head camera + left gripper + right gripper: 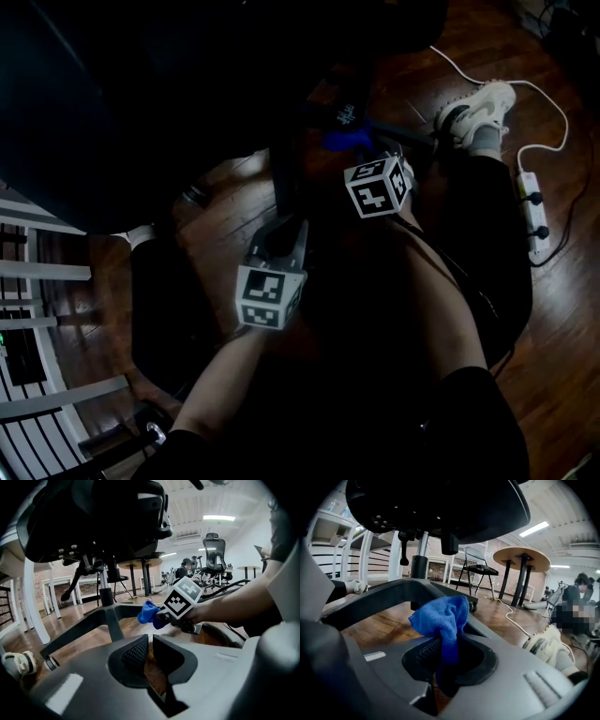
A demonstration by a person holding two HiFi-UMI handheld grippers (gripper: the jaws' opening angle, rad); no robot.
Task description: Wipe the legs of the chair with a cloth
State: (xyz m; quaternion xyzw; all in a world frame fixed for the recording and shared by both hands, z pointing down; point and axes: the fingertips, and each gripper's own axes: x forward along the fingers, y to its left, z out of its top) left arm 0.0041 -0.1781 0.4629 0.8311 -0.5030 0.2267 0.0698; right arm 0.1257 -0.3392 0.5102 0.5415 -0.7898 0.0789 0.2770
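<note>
Bunched bright blue microfibre cloth (443, 618), frame centre, clamped in right gripper (446, 654), dark grey chair leg (375, 595) behind it, left gripper (151, 652) jaws together, empty.

The cloth (443, 618) sits between the jaws of the right gripper (446, 656), just before a chair leg (389, 590); the seat (440, 503) hangs above; the left gripper (151, 651) lies to its left, nearer the person; a power strip (536, 214) lies on the floor (562, 328), far right.
</note>
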